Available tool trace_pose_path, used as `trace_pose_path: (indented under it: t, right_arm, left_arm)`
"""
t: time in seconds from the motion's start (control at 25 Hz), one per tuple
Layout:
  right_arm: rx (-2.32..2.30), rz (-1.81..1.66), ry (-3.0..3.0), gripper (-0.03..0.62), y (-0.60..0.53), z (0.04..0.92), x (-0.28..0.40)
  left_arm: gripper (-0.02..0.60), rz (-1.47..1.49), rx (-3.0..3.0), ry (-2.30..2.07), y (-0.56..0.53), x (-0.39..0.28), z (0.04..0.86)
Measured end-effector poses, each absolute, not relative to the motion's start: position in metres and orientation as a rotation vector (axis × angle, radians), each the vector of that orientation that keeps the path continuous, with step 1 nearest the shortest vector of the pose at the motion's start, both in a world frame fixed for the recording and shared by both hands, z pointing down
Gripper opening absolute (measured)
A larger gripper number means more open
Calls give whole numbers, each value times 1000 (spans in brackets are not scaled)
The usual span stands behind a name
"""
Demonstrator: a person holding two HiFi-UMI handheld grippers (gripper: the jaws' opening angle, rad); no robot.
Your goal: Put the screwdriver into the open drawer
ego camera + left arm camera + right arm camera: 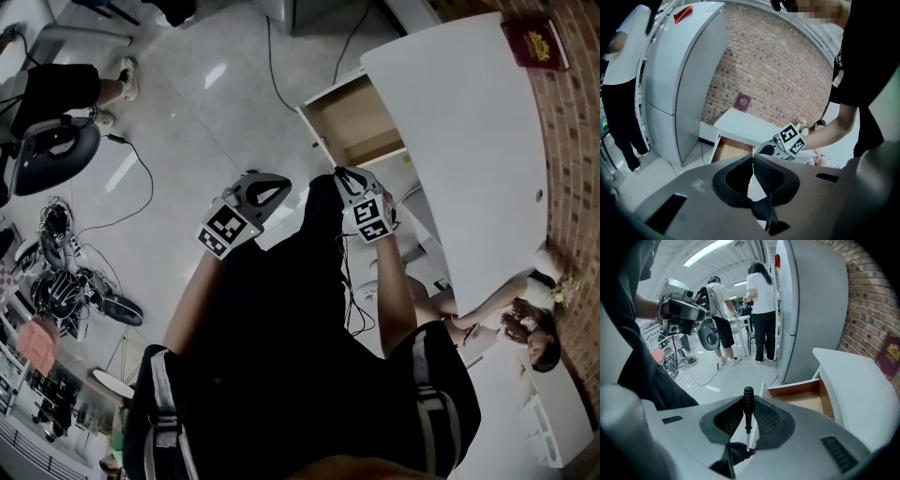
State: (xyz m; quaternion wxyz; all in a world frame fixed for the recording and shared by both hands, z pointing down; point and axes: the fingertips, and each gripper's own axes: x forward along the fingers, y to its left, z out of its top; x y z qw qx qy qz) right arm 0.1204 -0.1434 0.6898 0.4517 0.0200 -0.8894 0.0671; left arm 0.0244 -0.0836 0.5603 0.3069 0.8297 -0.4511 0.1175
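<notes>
In the right gripper view, a screwdriver (pixel 748 395) with a black handle and thin metal shaft stands upright between the pads of my right gripper (pixel 747 405), which is shut on it. The open wooden drawer (pixel 805 398) lies just ahead and to the right, under the white table top (pixel 853 385). From the head view, the right gripper (pixel 343 175) hovers close to the drawer (pixel 358 120); the screwdriver is not discernible there. My left gripper (pixel 277 186) is held beside it to the left. Its jaws (pixel 753 160) are shut with nothing between them.
A dark red book (pixel 534 42) lies on the table's far end by the brick wall (pixel 577 141). A tall grey cabinet (pixel 813 310) stands beyond the drawer. People (pixel 759 310) stand further back, cables (pixel 141 178) trail across the floor, and a chair (pixel 52 150) sits at left.
</notes>
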Motion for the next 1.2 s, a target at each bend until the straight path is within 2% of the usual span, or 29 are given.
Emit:
trace_pose_path:
  t: [1.2]
  right_arm:
    - [-13,233,-2129,123,-168,789,131]
  left_arm:
    - [18,184,1970,-1305,-69,35,629]
